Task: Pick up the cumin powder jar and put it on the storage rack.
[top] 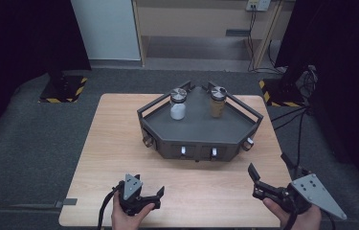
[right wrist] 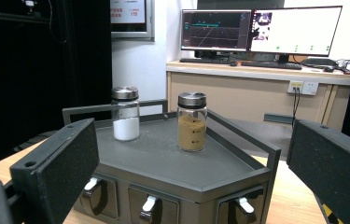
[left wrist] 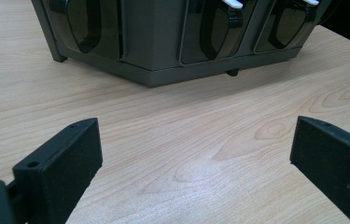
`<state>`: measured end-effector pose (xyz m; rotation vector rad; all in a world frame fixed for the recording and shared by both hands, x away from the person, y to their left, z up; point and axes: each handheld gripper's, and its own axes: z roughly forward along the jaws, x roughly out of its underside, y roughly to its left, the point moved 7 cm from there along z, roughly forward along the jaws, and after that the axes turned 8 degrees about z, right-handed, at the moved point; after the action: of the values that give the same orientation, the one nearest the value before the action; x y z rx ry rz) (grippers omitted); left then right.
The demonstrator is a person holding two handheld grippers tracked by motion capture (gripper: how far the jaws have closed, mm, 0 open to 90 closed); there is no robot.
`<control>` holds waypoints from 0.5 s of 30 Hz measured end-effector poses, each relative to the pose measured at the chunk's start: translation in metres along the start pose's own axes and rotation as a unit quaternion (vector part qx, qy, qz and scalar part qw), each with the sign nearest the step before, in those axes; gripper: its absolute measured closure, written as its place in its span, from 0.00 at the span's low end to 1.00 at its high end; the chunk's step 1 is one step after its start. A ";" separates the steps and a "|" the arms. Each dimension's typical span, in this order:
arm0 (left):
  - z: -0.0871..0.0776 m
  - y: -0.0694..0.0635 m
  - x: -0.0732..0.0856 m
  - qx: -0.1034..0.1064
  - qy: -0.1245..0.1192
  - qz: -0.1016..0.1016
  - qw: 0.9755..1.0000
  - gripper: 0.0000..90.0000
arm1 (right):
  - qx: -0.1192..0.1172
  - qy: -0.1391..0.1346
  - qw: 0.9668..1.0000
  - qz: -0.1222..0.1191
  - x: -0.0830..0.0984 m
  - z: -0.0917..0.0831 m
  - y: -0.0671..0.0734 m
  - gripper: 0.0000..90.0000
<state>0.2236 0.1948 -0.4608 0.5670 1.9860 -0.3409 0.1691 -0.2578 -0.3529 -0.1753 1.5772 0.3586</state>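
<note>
Jars wait on the grey rack [top: 244, 125]: white jar [top: 177, 103] beside brown jar [top: 217, 101]. Left gripper [top: 144, 195] and right gripper [top: 259, 181] rest near the table [top: 115, 139] edge, jaws wide open, holding nothing, probably ready to reach.

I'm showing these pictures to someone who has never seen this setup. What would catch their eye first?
Probably the dark angular rack in the middle of the wooden table, with two metal-lidded jars on top: a jar of white powder on the left and a jar of brown powder on the right. Next, the left gripper and right gripper at the near edge, both open and holding nothing.
</note>
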 end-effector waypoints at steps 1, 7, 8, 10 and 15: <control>0.000 0.000 0.000 0.000 0.000 0.000 1.000 0.01 | -0.001 0.000 1.000 -0.001 0.000 -0.001 0.001 0.03; 0.000 0.000 0.000 0.000 0.000 0.000 1.000 0.01 | -0.005 -0.002 1.000 -0.001 0.004 -0.010 0.003 0.03; 0.000 0.000 0.000 0.000 -0.001 0.000 1.000 0.01 | -0.005 -0.002 1.000 0.001 0.005 -0.011 0.003 0.03; 0.000 0.000 0.000 0.000 -0.001 0.000 1.000 0.01 | -0.004 -0.004 1.000 0.002 0.007 -0.013 0.003 0.02; 0.000 0.000 0.000 0.000 0.000 0.001 1.000 0.01 | -0.004 -0.001 1.000 0.005 0.013 -0.017 0.003 0.02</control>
<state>0.2239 0.1952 -0.4609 0.5694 1.9852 -0.3394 0.1516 -0.2594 -0.3653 -0.1727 1.5747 0.3726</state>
